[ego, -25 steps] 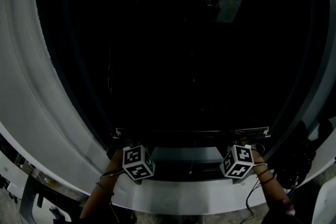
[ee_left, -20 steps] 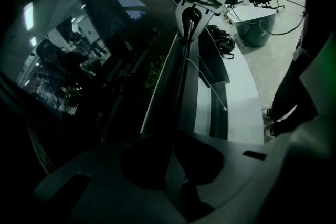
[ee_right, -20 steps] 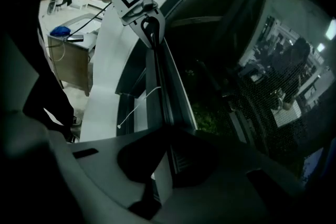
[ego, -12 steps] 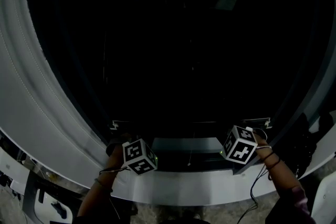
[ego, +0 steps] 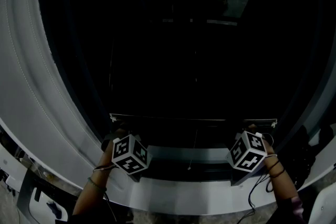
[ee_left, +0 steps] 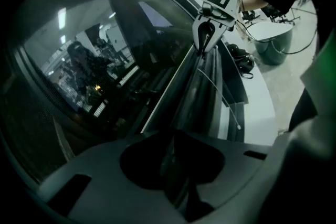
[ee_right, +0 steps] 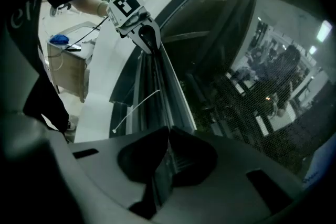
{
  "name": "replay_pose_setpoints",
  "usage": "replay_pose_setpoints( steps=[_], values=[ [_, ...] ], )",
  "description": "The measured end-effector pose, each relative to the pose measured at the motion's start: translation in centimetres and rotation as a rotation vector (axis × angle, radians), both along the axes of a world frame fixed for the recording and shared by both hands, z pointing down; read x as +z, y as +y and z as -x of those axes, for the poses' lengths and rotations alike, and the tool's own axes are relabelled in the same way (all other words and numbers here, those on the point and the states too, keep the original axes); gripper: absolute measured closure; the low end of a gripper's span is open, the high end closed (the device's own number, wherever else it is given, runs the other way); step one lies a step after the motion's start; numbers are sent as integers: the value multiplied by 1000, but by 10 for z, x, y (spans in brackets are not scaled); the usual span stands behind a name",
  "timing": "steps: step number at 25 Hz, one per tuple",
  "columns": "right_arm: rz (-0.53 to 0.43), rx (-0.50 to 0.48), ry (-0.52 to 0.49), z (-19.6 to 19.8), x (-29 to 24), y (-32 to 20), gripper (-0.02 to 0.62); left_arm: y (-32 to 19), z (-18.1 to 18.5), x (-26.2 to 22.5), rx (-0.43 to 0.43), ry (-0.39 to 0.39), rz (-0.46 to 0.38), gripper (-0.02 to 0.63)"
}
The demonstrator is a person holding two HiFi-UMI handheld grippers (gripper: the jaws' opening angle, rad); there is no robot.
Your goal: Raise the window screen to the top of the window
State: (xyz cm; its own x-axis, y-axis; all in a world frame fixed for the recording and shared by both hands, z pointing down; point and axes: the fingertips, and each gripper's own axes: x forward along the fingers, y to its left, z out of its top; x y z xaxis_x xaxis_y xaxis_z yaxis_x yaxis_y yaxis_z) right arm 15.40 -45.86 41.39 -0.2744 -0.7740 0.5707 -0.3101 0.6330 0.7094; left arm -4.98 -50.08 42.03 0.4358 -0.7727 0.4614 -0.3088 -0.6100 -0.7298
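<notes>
Both units are clamping the window screen's bottom rail (ego: 191, 119), one at each end.

- The left hand-held gripper (ego: 117, 134) is sitting at the rail's left end. Its own view is showing the jaws (ee_left: 176, 165) closed narrow on the rail's edge (ee_left: 184, 94), with the rail running away between them.
- The right hand-held gripper (ego: 255, 129) is sitting at the right end. Its jaws (ee_right: 165, 162) are also pinched onto the rail (ee_right: 169, 89), not gaping.
- Each view is catching the other unit at the far end of the rail, gripping it: right one (ee_left: 201, 49), left one (ee_right: 149, 42).

Screen position: the rail is lying level and low in the window, just above the sill (ego: 184, 198). The mesh (ee_right: 262, 102) is showing above the rail, against the dark glass (ego: 173, 60).

A thin white pull cord (ego: 192, 150) is hanging from the rail near mid-span. It is dangling free over the sill and neither unit is touching it (ee_left: 223, 99).

The curved white window frame (ego: 31, 86) is wrapping the left side. The glass is reflecting a person and room lights – detail there is too dark to read.
</notes>
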Motion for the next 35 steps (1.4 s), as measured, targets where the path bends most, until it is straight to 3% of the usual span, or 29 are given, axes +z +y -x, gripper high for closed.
replay_pose_setpoints(
  steps=[5, 11, 18, 35],
  values=[
    [-98, -25, 14, 0, -53, -5, 566, -5, 0, -53, 10, -5, -88, 555],
    [-214, -38, -2, -3, -107, -3, 566, -5, -1, -110, 34, 129, -148, 549],
    [-328, -41, -30, -1, -180, -1, 566, -4, 2, -182, 50, 172, -262, 546],
    [-569, -26, -38, 2, -354, -3, 560, -6, 6, -359, 70, 216, -461, 543]
  ],
)
